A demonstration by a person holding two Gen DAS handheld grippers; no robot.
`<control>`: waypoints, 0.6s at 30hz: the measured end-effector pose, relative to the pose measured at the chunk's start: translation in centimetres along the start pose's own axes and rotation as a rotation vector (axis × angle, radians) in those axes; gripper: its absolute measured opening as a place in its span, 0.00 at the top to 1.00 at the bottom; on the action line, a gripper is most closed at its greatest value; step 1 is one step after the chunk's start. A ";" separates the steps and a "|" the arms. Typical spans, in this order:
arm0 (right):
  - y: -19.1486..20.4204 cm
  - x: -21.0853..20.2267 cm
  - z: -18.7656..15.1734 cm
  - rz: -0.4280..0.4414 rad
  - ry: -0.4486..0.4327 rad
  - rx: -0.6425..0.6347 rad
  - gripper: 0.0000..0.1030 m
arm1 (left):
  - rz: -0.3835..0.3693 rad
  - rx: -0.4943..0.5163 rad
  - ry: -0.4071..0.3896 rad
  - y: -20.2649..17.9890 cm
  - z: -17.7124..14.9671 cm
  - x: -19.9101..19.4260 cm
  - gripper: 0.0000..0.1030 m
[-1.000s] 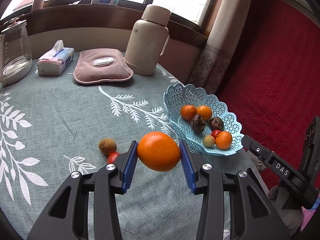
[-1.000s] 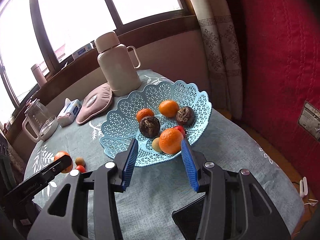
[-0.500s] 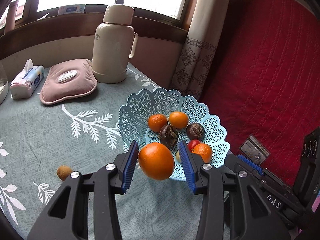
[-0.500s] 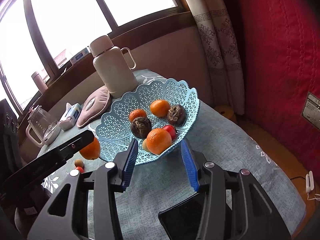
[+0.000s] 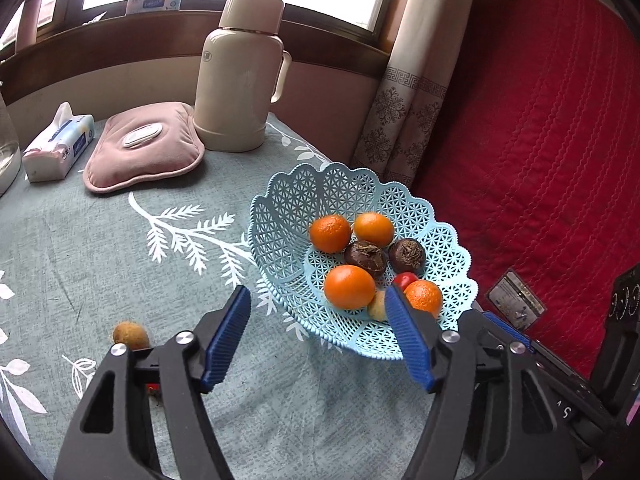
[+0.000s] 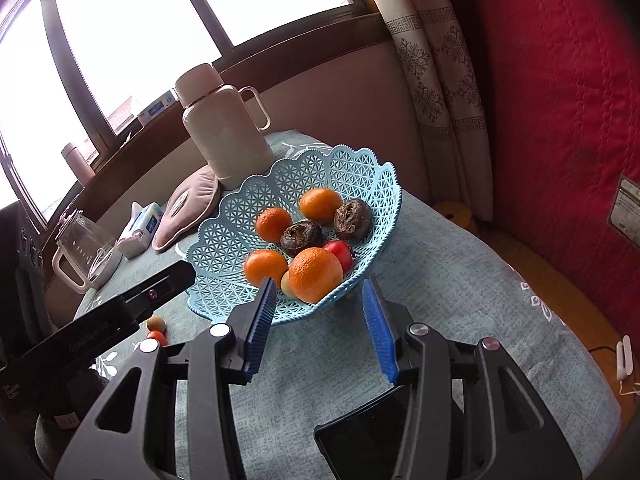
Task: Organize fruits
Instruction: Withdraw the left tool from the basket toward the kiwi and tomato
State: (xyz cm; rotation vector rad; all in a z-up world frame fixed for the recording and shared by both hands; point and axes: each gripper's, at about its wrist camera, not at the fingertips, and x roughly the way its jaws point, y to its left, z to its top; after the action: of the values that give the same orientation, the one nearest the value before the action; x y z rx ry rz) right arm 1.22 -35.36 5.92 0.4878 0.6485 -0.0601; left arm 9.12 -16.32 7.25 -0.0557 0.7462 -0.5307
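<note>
Your left gripper [image 5: 318, 340] has just been opening; its jaws stand spread, nothing between. The right gripper [image 6: 318, 330] is likewise spread and empty. Beyond, the orange [image 5: 349, 287] lies in the blue basket [image 5: 280, 208]. Only your right view shows the glass kettle [image 6: 86, 254] whole.

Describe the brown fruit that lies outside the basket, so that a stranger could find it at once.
Start at the blue lattice basket on the grey-green tablecloth. Beside it on the cloth lies the small brown fruit, next to a small red fruit. It alone is dull, fuzzy and brown.
</note>
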 end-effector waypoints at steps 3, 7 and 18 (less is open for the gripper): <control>0.1 0.0 0.0 -0.001 -0.001 0.001 0.53 | 0.008 -0.017 -0.006 0.5 0.1 -0.4 0.20; 0.2 -0.3 0.0 -0.004 -0.018 0.005 0.43 | 0.031 -0.042 -0.027 1.5 0.2 -1.1 0.10; 1.2 -0.4 -0.7 0.006 -0.009 -0.008 0.41 | 0.141 -0.130 -0.108 5.9 0.5 -3.7 0.05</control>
State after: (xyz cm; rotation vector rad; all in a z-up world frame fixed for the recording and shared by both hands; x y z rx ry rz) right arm 0.79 -34.00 6.16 0.4816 0.6381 -0.0535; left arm 9.73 -9.52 8.61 -0.1505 0.6729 -0.3413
